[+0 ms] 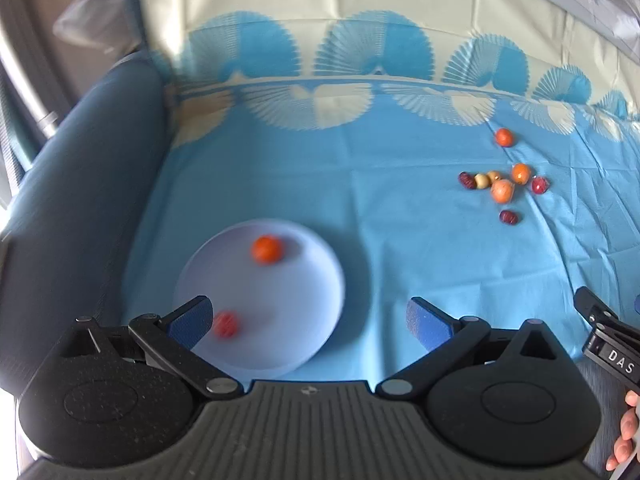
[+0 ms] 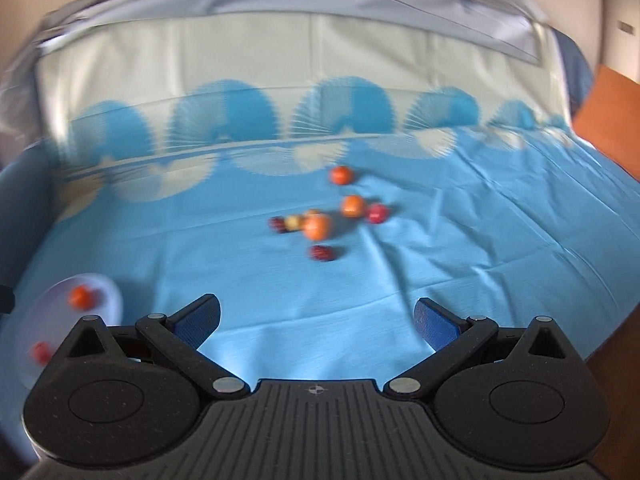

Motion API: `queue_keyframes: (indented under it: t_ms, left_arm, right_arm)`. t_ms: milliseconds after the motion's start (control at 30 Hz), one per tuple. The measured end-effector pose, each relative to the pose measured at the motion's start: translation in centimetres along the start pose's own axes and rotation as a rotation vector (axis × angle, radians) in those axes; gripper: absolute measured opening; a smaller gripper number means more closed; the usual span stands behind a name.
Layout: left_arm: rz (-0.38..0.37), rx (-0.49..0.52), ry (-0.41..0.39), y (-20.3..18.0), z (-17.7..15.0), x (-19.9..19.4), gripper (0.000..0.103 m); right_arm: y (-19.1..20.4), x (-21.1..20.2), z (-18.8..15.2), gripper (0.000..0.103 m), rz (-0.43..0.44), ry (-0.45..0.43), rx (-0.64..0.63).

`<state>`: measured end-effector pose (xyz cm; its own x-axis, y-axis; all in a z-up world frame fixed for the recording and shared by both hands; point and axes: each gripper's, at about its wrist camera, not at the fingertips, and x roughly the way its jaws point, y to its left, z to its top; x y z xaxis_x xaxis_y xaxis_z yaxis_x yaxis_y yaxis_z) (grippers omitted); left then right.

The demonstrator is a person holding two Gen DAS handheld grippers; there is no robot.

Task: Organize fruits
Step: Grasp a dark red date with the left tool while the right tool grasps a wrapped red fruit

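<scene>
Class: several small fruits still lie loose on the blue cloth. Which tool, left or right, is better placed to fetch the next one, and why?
Probably the right tool: open and empty, facing the loose cluster of small orange and red fruits. The open left tool hangs over the round pale plate, the cluster off to its right.

Motion blur softens the small red round fruit [image 1: 226,324] at seven o'clock on the pale lilac round plate [image 1: 312,280], part of it hidden behind the left gripper's blue padded finger [image 1: 191,320]. In the right wrist view, the same plate [image 2: 114,292] is cut off by the gripper body, and the whole cluster of small orange, red and tan fruits [image 2: 320,224] is smeared; their kinds cannot be told. At three o'clock in the left wrist view, a black tool marked "DAS" [image 1: 612,344] runs off the edge, its lettering incomplete, with bare fingertips [image 1: 626,436] partly cropped.
</scene>
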<state>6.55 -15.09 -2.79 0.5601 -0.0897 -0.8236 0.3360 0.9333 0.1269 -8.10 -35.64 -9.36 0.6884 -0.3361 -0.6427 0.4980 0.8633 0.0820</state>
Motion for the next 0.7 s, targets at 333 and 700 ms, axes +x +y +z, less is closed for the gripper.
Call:
queue_keyframes:
  t_ms: [333,700]
  left_arm:
    - [-0.166,0.125,0.022,-11.1,10.5,15.3,0.103]
    - [-0.276,0.218,0.163,-18.4,13.7,27.8,0.103]
  right_arm:
    - [-6.9,15.6,4.8,0.102,-0.116,-0.022,0.054]
    - [-9.0,30.1,6.0,0.102,-0.046,0.095,-0.055]
